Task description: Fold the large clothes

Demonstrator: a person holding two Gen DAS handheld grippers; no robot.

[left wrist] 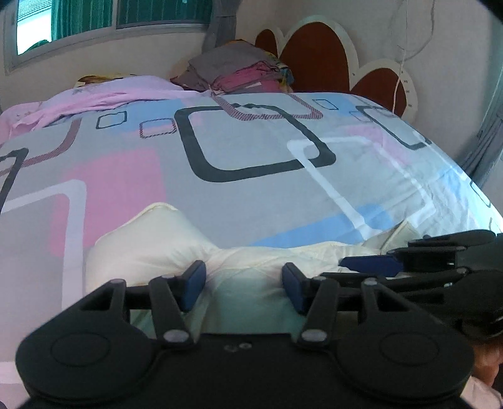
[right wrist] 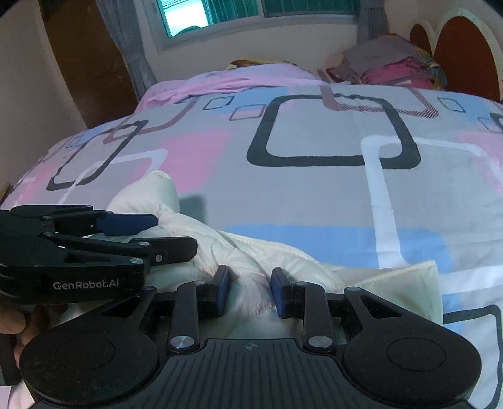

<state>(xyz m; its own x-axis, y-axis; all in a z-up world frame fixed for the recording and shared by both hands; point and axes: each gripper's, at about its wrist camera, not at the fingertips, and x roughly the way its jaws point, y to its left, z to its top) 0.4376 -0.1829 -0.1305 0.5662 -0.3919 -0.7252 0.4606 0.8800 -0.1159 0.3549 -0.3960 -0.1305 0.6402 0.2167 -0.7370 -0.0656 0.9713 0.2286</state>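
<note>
A cream white garment (left wrist: 151, 251) lies bunched at the near edge of the bed, also in the right wrist view (right wrist: 239, 251). My left gripper (left wrist: 243, 288) is open, its blue pads on either side of a fold of the garment. My right gripper (right wrist: 248, 292) has its jaws partly closed around a raised bunch of the same cloth, with a gap still visible. The right gripper shows at the right of the left wrist view (left wrist: 377, 261). The left gripper shows at the left of the right wrist view (right wrist: 132, 223).
The bed (left wrist: 251, 195) has a grey cover with pink, blue and dark squares. A pink cloth (left wrist: 103, 97) lies at the far side. A stack of folded clothes (left wrist: 239, 72) sits by the brown headboard (left wrist: 317, 53). A window (right wrist: 220, 12) is behind.
</note>
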